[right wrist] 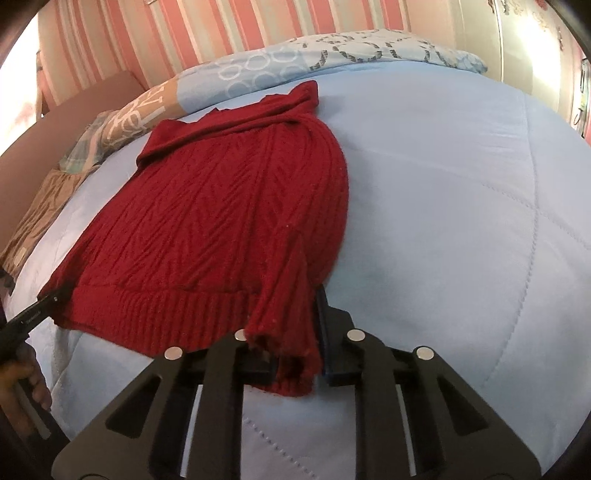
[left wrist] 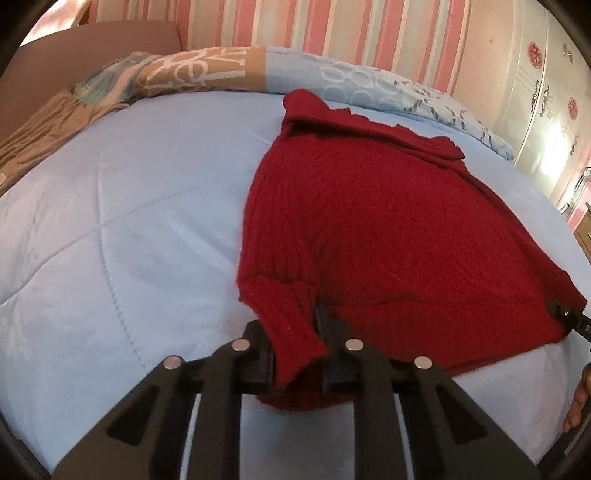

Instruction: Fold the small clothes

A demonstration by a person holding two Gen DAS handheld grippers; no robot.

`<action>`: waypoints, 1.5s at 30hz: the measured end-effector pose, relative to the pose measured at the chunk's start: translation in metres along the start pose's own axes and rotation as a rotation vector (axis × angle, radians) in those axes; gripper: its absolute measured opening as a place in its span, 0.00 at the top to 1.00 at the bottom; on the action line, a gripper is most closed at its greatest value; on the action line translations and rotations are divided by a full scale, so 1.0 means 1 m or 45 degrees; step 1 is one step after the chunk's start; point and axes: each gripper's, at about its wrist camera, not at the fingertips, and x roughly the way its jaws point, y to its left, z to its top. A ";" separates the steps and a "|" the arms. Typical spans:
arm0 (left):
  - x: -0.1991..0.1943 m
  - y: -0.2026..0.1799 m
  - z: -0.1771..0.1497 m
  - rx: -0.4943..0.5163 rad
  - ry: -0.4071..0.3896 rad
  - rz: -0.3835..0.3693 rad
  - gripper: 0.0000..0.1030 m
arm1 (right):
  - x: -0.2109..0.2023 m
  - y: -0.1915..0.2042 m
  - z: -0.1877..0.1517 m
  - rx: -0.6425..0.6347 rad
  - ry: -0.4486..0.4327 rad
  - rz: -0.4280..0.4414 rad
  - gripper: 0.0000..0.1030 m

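Lying spread on the pale blue quilt (left wrist: 129, 206) of the bed, the red knit sweater (left wrist: 388, 229) fills the middle of both my views, its collar end bunched toward the patterned pillows (left wrist: 332, 79) and its ribbed hem toward me. Both sleeves are drawn down past the hem. My left tool (left wrist: 297, 343) is clamped on the cuff of one sleeve, the knit pinched between its two black fingers, and the cuff droops over the hem edge onto the quilt. My right tool (right wrist: 295, 343) is likewise closed on the other sleeve cuff at the opposite hem corner, the fabric squeezed between its pads. From the right wrist view I see the tip of the left tool at the sweater's far hem corner. Beyond the sweater, behind the pillows, a pink striped wall (right wrist: 258, 26) rises, and a white wardrobe (left wrist: 546, 96) with floral decals stands off to the sweater's right side.
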 end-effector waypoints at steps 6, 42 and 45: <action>-0.011 0.001 -0.003 0.007 0.001 0.004 0.85 | -0.016 -0.002 -0.002 0.000 -0.008 0.035 0.85; 0.096 -0.015 0.238 -0.101 -0.081 0.122 0.84 | 0.089 0.010 0.246 0.229 -0.069 0.098 0.85; 0.131 -0.015 0.250 -0.077 -0.042 0.158 0.82 | 0.120 0.009 0.259 0.236 -0.030 0.083 0.85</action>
